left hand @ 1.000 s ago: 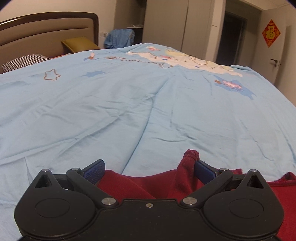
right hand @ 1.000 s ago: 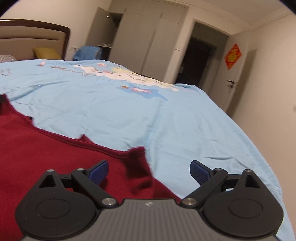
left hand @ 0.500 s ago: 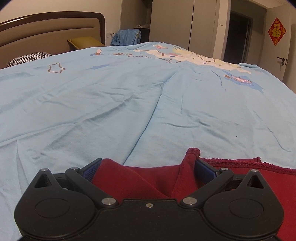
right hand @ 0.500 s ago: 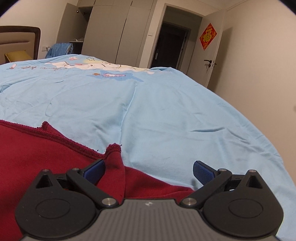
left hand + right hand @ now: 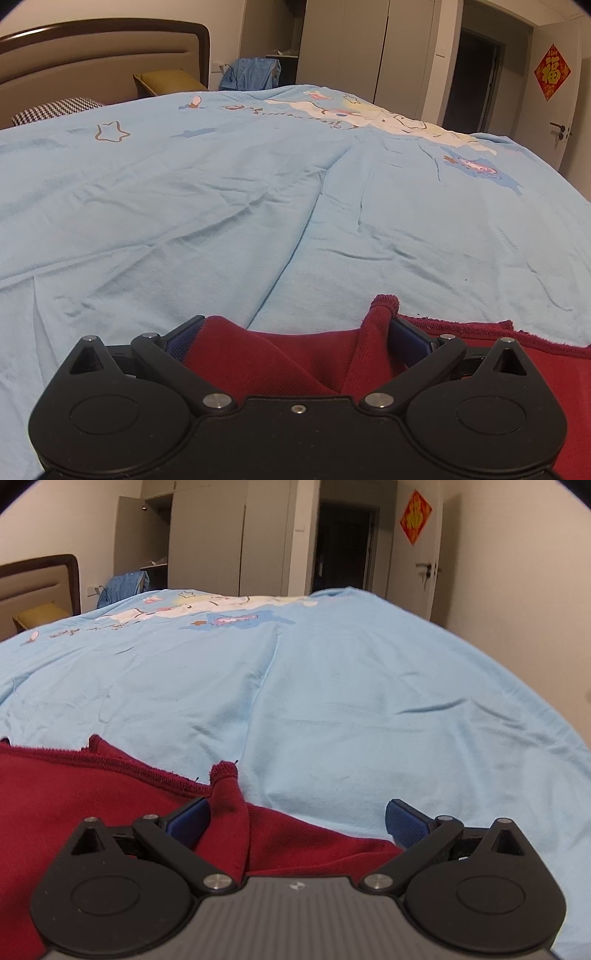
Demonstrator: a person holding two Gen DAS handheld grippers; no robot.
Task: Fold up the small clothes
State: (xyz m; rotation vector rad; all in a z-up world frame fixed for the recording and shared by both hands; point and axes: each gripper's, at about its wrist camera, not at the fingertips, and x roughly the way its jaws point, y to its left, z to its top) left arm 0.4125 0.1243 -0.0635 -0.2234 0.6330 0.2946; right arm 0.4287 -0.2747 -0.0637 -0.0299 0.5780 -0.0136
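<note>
A dark red garment [image 5: 317, 358] lies on the light blue bedcover [image 5: 258, 206] at the near edge of the bed. My left gripper [image 5: 295, 334] stands open over it, jaws wide. Red cloth bunches between the pads, and a raised fold leans on the right pad [image 5: 406, 341]. In the right wrist view the same red garment [image 5: 92, 797] spreads to the left. My right gripper [image 5: 295, 818] is open wide above its right corner. A pinched-up peak of cloth stands beside the left pad [image 5: 188, 819], and the right pad hangs over bare cover.
The bedcover [image 5: 369, 701] stretches far ahead with cartoon prints. A headboard [image 5: 92, 48], a checked pillow [image 5: 55, 109] and a mustard cushion [image 5: 166, 79] are at the far left. Wardrobes [image 5: 369, 48], a dark doorway [image 5: 343, 546] and a door stand beyond the bed.
The right gripper rolled level and sank toward the bed; its jaws widened off the cloth corner, which now stands by the left pad. The garment's far edge settled flat. The left gripper barely moved.
</note>
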